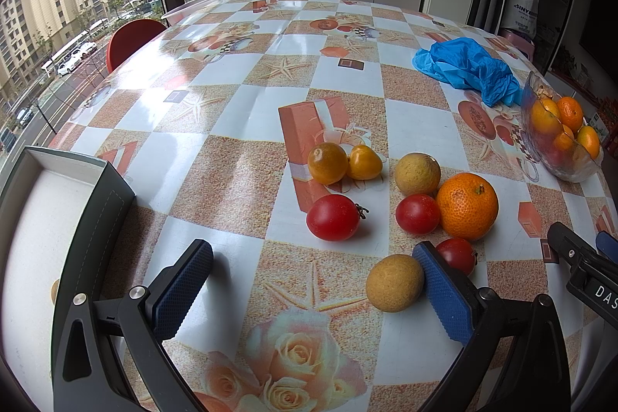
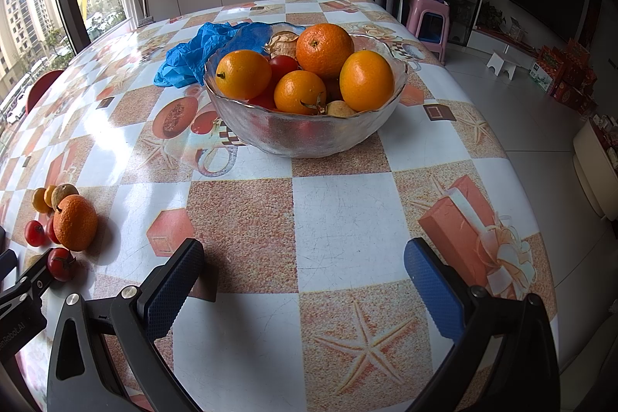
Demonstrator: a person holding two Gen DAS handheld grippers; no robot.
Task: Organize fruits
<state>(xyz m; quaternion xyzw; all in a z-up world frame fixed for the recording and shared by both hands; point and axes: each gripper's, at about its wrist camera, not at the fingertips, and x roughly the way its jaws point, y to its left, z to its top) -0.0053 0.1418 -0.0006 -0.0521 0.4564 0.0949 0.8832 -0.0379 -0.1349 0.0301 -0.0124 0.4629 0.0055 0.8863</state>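
Loose fruit lies on the patterned table: a mandarin (image 1: pixel 467 205), three red tomatoes (image 1: pixel 333 217), two yellow tomatoes (image 1: pixel 327 163) and two tan round fruits (image 1: pixel 394 282). My left gripper (image 1: pixel 313 280) is open and empty, low over the table; the near tan fruit lies against its right finger (image 1: pixel 444 296). A glass bowl (image 2: pixel 309 134) holds several oranges (image 2: pixel 324 45) and tomatoes. My right gripper (image 2: pixel 305 284) is open and empty, in front of the bowl. The loose fruit also shows in the right wrist view (image 2: pixel 75 222).
A dark box with a white inside (image 1: pixel 46 219) stands at the left table edge, a tan fruit in it. A crumpled blue plastic bag (image 1: pixel 467 68) lies behind the bowl. A red chair (image 1: pixel 131 39) stands far left, a pink stool (image 2: pixel 428 22) beyond the table.
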